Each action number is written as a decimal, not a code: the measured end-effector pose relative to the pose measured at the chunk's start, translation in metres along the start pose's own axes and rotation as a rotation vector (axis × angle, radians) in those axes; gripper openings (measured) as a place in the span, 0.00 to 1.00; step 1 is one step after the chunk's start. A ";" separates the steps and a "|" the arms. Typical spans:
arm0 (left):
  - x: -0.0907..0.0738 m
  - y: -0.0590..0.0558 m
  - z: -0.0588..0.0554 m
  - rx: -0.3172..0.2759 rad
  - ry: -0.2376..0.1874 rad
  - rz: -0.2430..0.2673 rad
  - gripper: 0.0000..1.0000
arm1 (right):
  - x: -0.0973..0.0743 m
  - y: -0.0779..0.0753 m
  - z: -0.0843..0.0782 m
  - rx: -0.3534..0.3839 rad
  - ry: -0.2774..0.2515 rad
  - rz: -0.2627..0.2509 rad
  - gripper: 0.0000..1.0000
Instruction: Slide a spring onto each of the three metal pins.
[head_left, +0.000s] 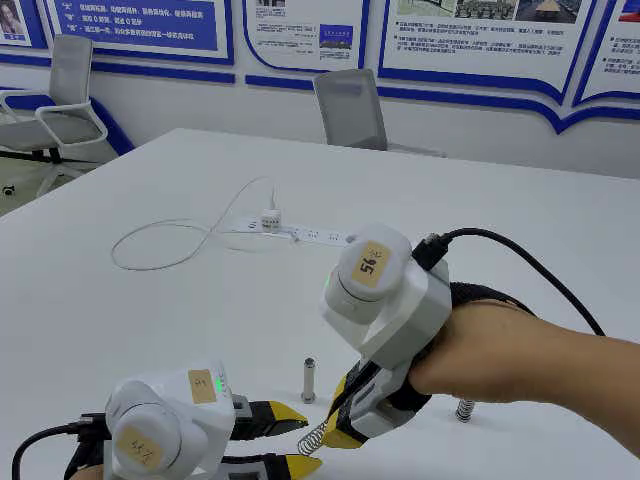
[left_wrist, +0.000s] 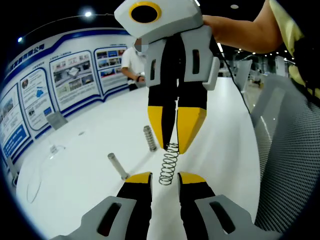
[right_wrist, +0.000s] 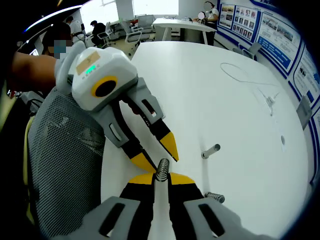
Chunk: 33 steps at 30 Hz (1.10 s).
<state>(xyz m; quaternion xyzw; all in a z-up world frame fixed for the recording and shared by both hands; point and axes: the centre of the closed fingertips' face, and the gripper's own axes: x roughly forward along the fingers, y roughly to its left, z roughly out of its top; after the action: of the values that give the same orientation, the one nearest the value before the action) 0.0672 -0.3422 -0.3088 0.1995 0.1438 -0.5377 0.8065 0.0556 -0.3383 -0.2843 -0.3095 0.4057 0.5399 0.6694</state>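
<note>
A loose steel spring (head_left: 314, 436) hangs low over the white table (head_left: 180, 330) between both grippers. My right gripper (head_left: 332, 432), pointing down and left, is shut on one end of the spring (right_wrist: 162, 169). Facing it, my left gripper (left_wrist: 165, 179) is open, its yellow tips either side of the spring's free end (left_wrist: 169, 165). A bare metal pin (head_left: 308, 380) stands upright just behind them. Another pin with a spring on it (head_left: 465, 408) stands to the right, partly hidden by the hand.
A white power strip (head_left: 290, 232) with a looped cable (head_left: 150, 250) lies mid-table. Grey chairs (head_left: 350, 105) stand at the far edge. A mesh chair back (left_wrist: 290, 150) is close beside the table, and a person (left_wrist: 134, 62) stands in the background.
</note>
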 end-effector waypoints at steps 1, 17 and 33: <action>0.000 0.000 0.000 0.001 -0.001 0.000 0.19 | 0.000 0.000 0.000 0.001 0.000 0.002 0.11; 0.002 -0.004 0.002 -0.009 -0.008 -0.013 0.11 | -0.003 0.001 0.003 -0.013 -0.001 0.002 0.11; 0.001 -0.010 0.001 -0.207 -0.020 -0.068 0.10 | -0.002 0.004 0.009 -0.085 -0.011 -0.012 0.12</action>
<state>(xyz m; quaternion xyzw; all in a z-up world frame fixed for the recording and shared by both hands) 0.0578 -0.3469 -0.3096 0.1045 0.1971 -0.5491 0.8054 0.0538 -0.3309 -0.2786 -0.3372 0.3766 0.5543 0.6612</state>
